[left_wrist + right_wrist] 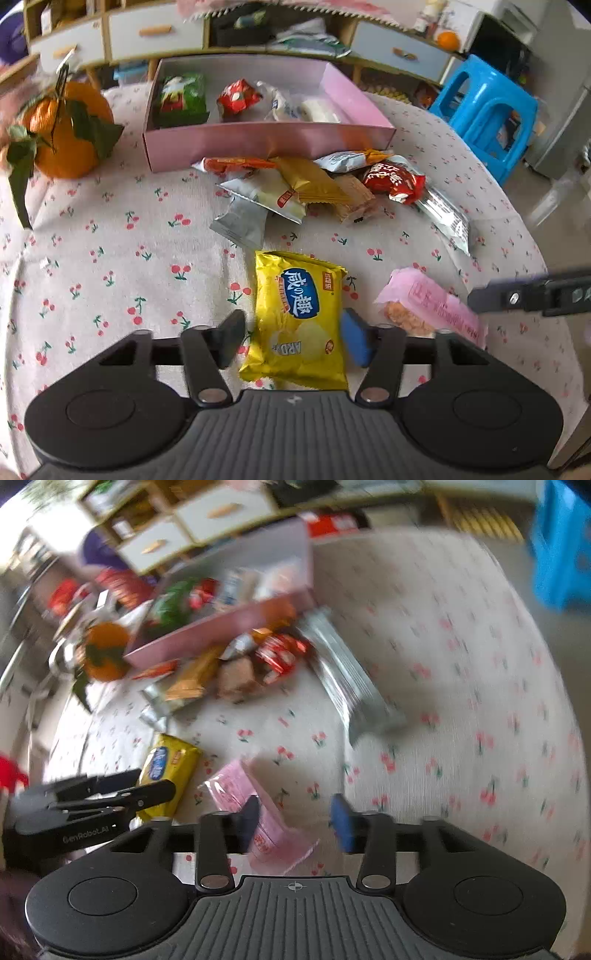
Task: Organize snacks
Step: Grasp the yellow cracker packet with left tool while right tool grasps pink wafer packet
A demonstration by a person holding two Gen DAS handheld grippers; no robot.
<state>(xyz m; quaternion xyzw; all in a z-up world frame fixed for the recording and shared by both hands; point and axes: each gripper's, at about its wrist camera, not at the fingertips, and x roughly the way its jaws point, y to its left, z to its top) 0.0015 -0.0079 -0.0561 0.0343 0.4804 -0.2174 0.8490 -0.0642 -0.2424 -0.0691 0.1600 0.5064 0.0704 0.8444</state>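
A yellow chip packet lies flat on the cherry-print cloth between the fingers of my left gripper. The blue pad is at its right edge and a sliver of cloth shows on its left, so the jaws stand open around it. A pink wafer packet lies partly between the fingers of my right gripper, close to the left finger and well apart from the blue pad, so that gripper is open too. The pink packet also shows in the left wrist view. The pink box behind holds several snacks.
A loose pile of wrapped snacks sits in front of the box, with a long silver packet at its right. An orange with leaves stands at the far left. A blue stool and drawers stand beyond the table.
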